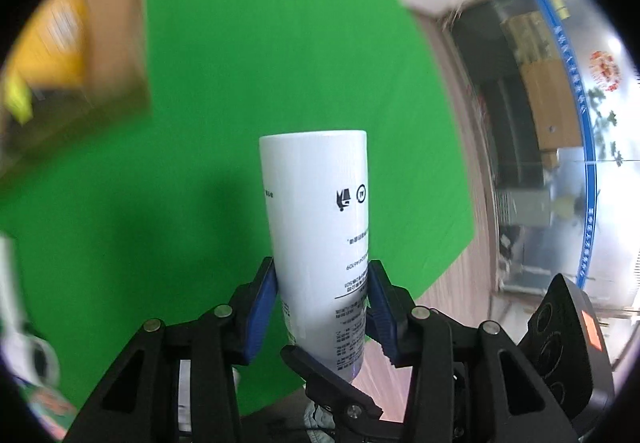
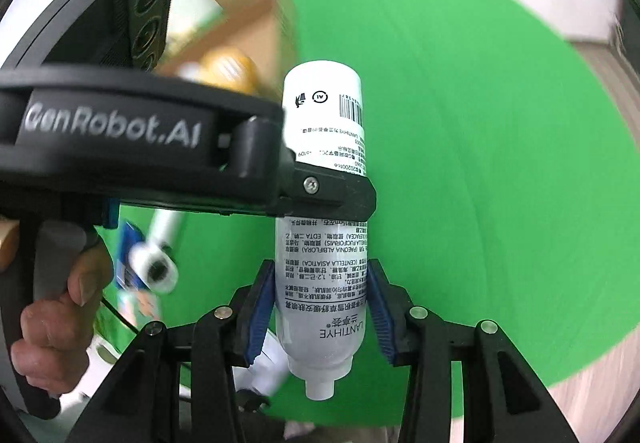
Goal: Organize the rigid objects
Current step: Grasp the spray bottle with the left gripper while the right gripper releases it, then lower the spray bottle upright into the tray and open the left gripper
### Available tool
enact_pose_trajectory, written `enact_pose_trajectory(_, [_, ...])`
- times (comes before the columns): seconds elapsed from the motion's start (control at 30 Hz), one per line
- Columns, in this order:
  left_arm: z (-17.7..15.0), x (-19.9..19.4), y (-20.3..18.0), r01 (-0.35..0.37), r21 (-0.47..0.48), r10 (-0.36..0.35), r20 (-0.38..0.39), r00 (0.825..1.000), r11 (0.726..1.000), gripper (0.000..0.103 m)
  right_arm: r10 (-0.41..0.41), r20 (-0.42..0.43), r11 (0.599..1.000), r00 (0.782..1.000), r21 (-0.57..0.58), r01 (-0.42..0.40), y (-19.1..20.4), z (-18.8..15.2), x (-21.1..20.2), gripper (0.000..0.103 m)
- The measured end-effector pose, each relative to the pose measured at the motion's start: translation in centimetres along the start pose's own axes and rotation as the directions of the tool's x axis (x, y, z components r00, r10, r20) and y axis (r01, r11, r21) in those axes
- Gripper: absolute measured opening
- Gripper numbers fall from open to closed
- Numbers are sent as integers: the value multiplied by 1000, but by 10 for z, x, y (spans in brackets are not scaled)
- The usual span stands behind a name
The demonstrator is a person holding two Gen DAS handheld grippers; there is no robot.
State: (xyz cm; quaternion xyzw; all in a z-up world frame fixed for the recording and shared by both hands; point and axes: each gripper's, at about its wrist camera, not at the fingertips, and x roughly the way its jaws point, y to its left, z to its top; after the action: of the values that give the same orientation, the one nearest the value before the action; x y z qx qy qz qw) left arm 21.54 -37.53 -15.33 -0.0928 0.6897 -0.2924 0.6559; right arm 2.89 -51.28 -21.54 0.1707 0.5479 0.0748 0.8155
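Observation:
A white spray bottle [image 1: 320,227] with black print stands between the blue pads of my left gripper [image 1: 322,283], which is shut on it. In the right wrist view the same bottle [image 2: 324,115] hangs nozzle down, with the left gripper's black finger [image 2: 332,195] clamped round its middle. The blue pads of my right gripper [image 2: 320,303] flank the bottle's lower part with a small gap on the right side; whether they press on it is unclear.
A green cloth [image 1: 260,63] fills the background. A blurred cardboard box [image 1: 80,43] with yellow items sits upper left. A white cap-like object [image 2: 158,271] and coloured packets lie at lower left. A hand [image 2: 56,323] holds the left gripper's handle.

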Motion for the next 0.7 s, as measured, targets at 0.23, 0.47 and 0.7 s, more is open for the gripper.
enact_pose_trajectory(0.23, [67, -135, 31, -45, -1, 44, 213, 976, 999, 43, 86, 130, 989, 988, -134, -68, 80, 114, -25, 42])
enact_pose_trajectory(0.47, [139, -147, 91, -2, -55, 13, 200, 980, 998, 43, 89, 67, 986, 994, -149, -78, 127, 210, 37, 42])
enact_pose_trajectory(0.7, [183, -90, 154, 83, -107, -77, 65, 995, 991, 43, -35, -58, 986, 998, -162, 25, 141, 239, 130, 42])
